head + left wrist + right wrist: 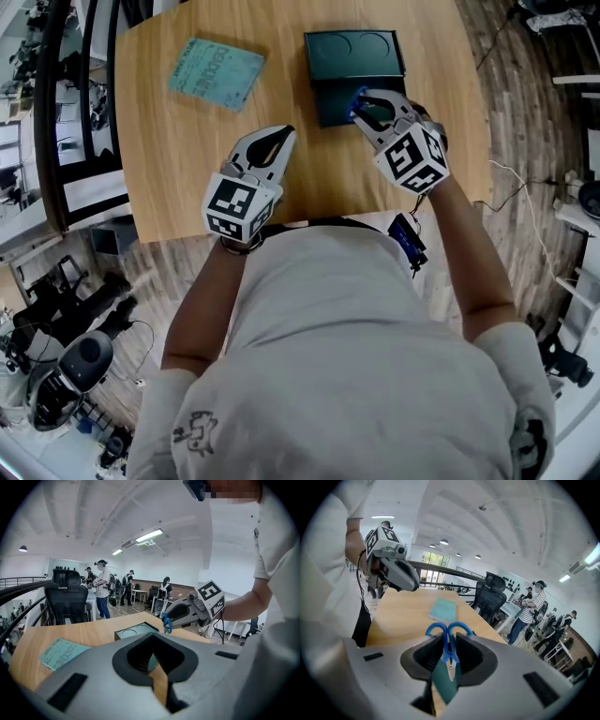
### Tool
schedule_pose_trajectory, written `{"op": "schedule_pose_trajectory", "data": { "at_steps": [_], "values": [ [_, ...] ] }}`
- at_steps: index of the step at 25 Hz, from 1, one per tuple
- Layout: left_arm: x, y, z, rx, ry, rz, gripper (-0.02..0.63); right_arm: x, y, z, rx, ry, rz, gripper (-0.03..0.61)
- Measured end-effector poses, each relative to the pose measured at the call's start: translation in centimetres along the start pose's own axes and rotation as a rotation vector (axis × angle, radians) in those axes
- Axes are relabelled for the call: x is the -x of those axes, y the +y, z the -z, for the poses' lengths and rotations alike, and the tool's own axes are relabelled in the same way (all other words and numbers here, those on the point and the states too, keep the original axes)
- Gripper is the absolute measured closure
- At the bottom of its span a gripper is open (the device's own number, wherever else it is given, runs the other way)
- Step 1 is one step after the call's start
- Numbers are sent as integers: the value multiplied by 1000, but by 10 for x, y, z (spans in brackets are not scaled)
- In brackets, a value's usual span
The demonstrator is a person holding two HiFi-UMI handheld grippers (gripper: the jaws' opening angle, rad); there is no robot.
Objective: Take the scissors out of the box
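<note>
The right gripper point(366, 105) is clamped on a pair of blue-handled scissors point(449, 651). In the right gripper view the two plastic loops stick out past the jaw tips, and the shank and pivot sit pinched between the dark pads. The blades point back toward the camera.

Just under and beyond that gripper lies the dark green rectangular box point(330, 103), open on the pale wooden counter point(178, 159). Its far half shows two round recesses. From the left gripper view, the scissors hang at the right gripper's tip above the box's top edge and look clear of it. The wide lens makes the size of that gap hard to judge.

The left gripper point(278, 136) has its jaws together on nothing. It is held over the near part of the counter, well apart from the box. A light teal booklet point(216, 72) lies flat toward the far left corner and plays no part.

The step in hand looks like the lift-out, and it seems nearly complete. The next move calls for carrying the scissors sideways away from the box while keeping the grip firm, since the hold is on a narrow, smooth shank. A bare patch of counter would suit for setting them down, with the jaws opening only once the scissors rest there.
</note>
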State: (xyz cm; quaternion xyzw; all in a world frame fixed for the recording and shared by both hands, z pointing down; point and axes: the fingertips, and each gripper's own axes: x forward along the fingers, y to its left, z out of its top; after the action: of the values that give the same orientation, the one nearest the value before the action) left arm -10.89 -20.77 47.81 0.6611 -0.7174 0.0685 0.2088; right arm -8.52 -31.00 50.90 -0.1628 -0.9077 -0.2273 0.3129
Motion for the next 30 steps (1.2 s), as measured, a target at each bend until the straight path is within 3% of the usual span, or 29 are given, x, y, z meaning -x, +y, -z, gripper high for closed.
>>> {"op": "schedule_pose_trajectory", "data": {
  "at_steps": [6, 15, 30],
  "values": [
    [21, -4, -10, -35, -14, 57, 609, 24, 15, -22, -109, -51, 88, 488],
    [76, -5, -20, -104, -36, 150, 608, 69, 42, -68, -285, -164, 294, 488],
    [201, -3, 24, -159, -45, 278, 608, 104, 156, -141, -429, -255, 514, 488]
  ]
}}
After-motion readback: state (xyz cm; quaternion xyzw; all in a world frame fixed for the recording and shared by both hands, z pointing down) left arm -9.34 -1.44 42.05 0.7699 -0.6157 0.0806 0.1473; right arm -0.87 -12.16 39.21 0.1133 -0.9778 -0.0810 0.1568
